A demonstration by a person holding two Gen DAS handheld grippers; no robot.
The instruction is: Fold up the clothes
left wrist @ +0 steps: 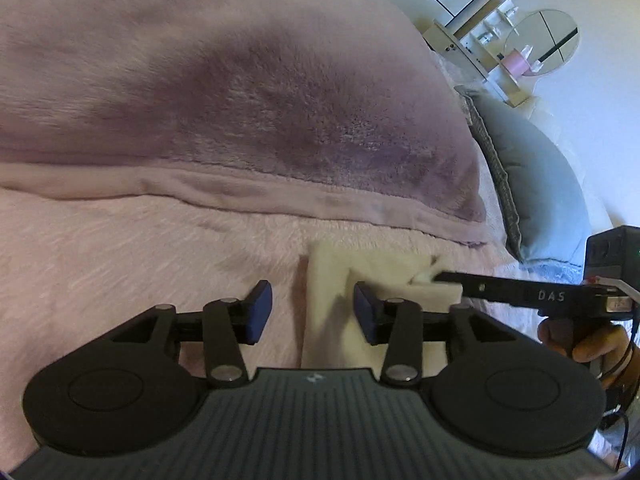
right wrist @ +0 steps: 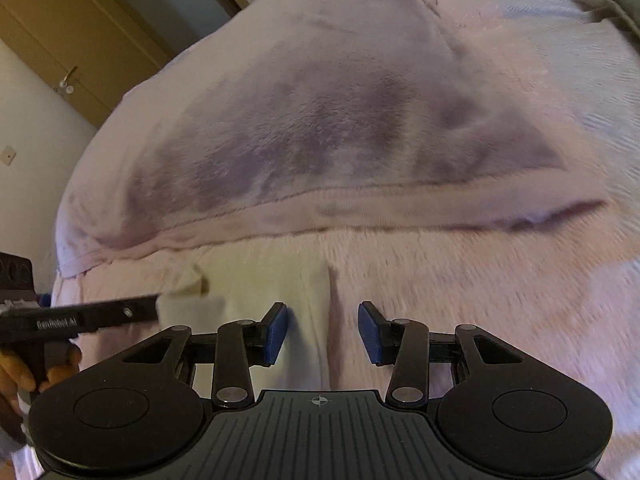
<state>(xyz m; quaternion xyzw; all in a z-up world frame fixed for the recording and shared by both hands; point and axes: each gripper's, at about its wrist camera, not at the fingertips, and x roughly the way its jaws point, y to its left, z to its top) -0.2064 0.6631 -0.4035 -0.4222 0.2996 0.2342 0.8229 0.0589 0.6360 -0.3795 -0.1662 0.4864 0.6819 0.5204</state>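
Cream fleece garment (left wrist: 332,308), soft and folded narrow, lies on the fluffy pink bed (left wrist: 120,272) below a plush mauve blanket (left wrist: 240,100). Left gripper (left wrist: 313,312) and right gripper (right wrist: 323,332) both gape wide above it, holding nothing.

"DAS" in pale letters on right gripper (left wrist: 444,280) finger bar; "GenRobot.AI" on left gripper (right wrist: 154,307) finger bar; nothing else legible
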